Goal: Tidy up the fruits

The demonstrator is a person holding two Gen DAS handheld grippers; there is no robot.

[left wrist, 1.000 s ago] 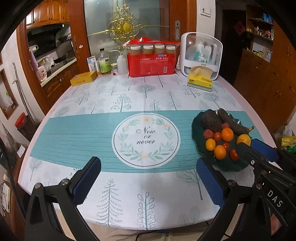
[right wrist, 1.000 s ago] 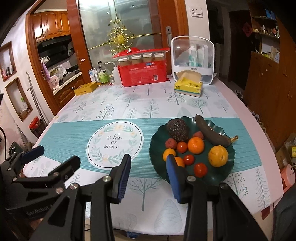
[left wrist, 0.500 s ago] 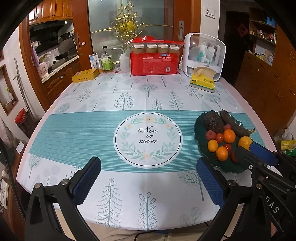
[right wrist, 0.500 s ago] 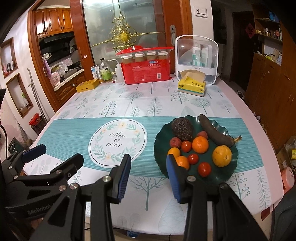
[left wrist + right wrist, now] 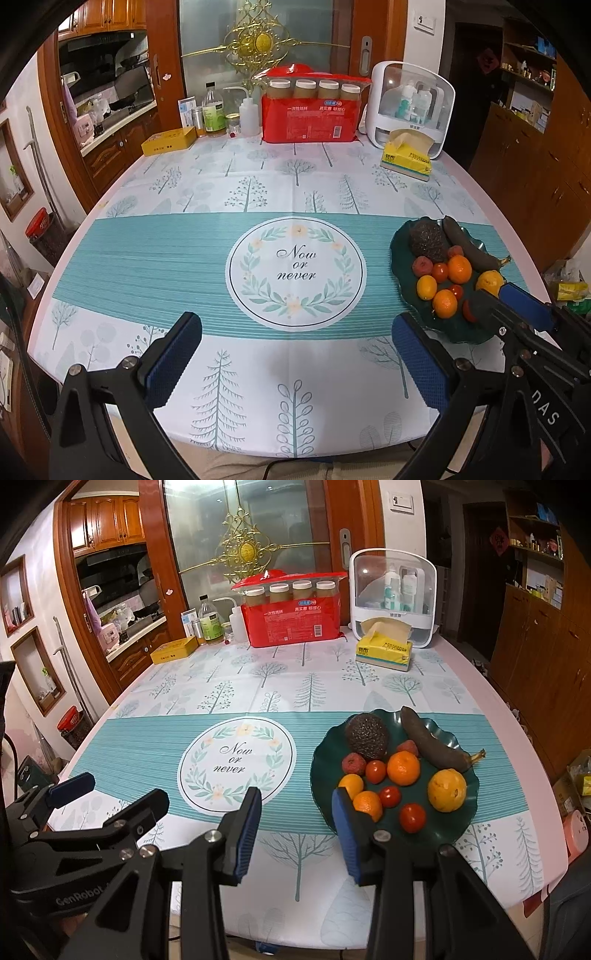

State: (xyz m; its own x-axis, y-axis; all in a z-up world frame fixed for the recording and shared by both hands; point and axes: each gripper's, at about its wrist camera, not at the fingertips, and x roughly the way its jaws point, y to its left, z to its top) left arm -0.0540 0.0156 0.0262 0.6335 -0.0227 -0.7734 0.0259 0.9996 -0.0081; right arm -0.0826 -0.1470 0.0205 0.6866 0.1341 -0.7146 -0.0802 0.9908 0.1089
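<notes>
A dark green plate [image 5: 458, 823] on the table's right side holds an avocado [image 5: 366, 736], a dark banana [image 5: 428, 744], oranges [image 5: 403, 767], a yellow citrus [image 5: 447, 789], small red tomatoes [image 5: 412, 817] and lychees. The plate also shows in the left wrist view [image 5: 400, 243]. My right gripper [image 5: 295, 825] is open and empty, above the table's near edge just left of the plate. My left gripper [image 5: 295, 354] is open wide and empty, over the near middle of the table, well left of the plate.
A tree-print tablecloth [image 5: 184, 258] covers the table. At the far edge stand a red pack of jars [image 5: 310, 110], a white cabinet-style box [image 5: 412, 107], a yellow tissue pack [image 5: 406, 158], bottles [image 5: 214, 110] and a yellow tin [image 5: 168, 142]. Wooden cabinets [image 5: 535, 635] stand at right.
Both grippers have drawn back and risen slightly, so the table and plate sit a little farther off. Both stay open and empty. The fruit has not moved.
</notes>
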